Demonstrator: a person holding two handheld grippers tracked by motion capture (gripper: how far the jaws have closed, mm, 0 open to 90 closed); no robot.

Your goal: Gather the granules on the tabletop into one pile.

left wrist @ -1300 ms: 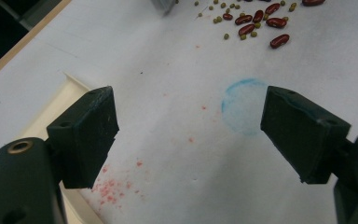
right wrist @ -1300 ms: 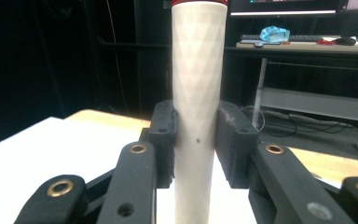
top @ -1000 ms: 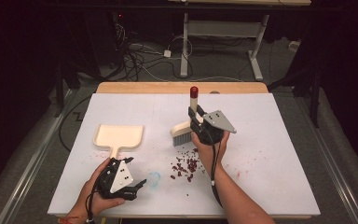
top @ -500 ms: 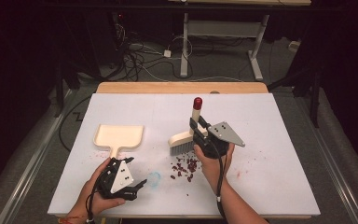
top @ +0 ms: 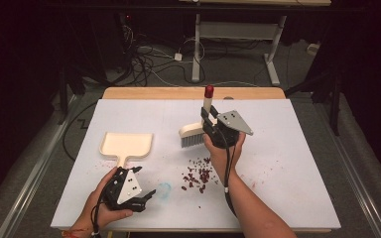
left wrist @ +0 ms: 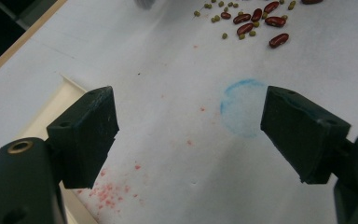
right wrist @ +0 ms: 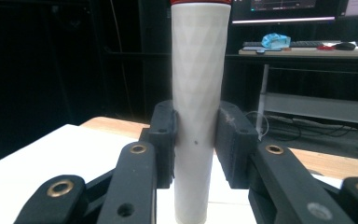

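A hand brush stands upright over the white board, its white handle [top: 208,105] topped by a red cap and its grey bristles [top: 193,137] just off the surface. My right gripper [top: 208,118] is shut on the handle; in the right gripper view the handle [right wrist: 193,84] sits clamped between both pads, with my right gripper [right wrist: 193,140] level. A scatter of red beans [top: 197,175] lies in front of the bristles. A cream dustpan [top: 126,143] lies flat at the left. My left gripper [top: 146,182] rests open near the front edge, nothing between its jaws.
A faint blue ring mark [left wrist: 242,107] lies on the white board [top: 287,148] between the left jaws, with beans [left wrist: 256,21] beyond and the dustpan's rim [left wrist: 51,112] beside the left jaw. A wooden strip [top: 193,92] borders the far side. Cables and desk legs lie on the floor behind.
The brush dipped toward the beans half a second ago, then lifted back away from them to about where it was. The left hand has kept still.
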